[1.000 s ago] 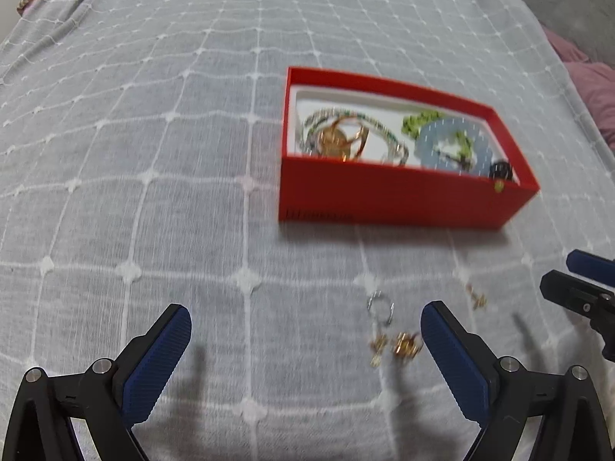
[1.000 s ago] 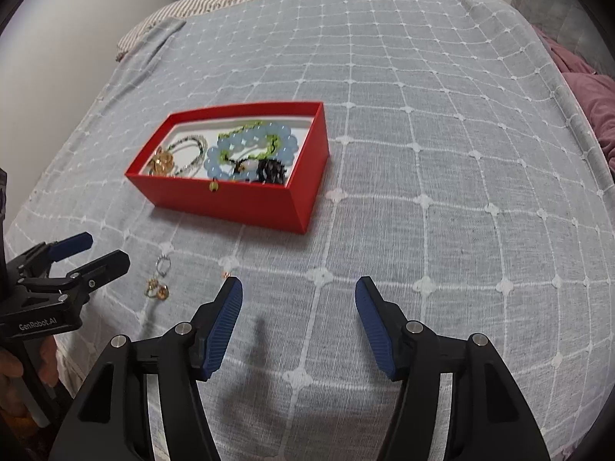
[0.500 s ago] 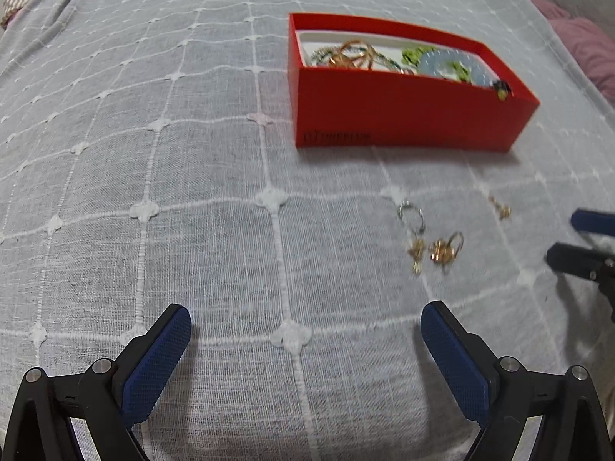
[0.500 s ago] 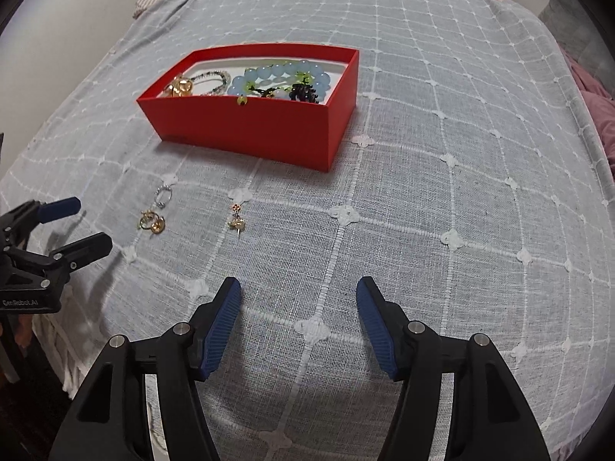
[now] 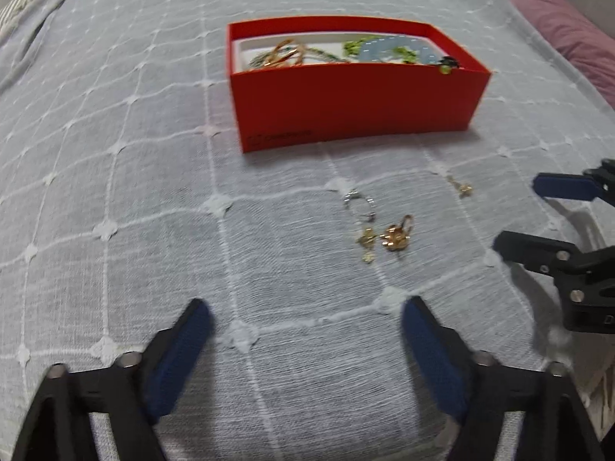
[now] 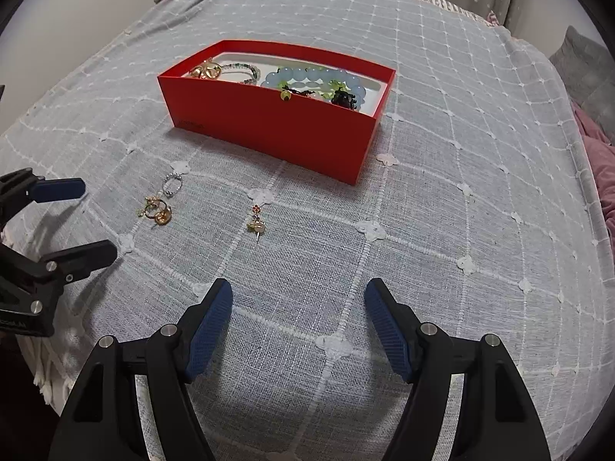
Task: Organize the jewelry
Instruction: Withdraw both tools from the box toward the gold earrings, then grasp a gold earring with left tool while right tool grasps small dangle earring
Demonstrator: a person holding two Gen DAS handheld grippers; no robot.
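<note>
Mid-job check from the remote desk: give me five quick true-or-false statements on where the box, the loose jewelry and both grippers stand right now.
1. The red box already holds a pale blue bead bracelet. True.
2. Every piece of jewelry is inside the box. False: a silver ring, a gold cluster and a single earring lie on the grey bedspread.
3. The right gripper holds the earring. False: nothing is between its jaws, which are opening.
4. The left gripper has nothing between its jaws. True, though they are closing.
5. The box has a lid on. False: it is open-topped.
</note>
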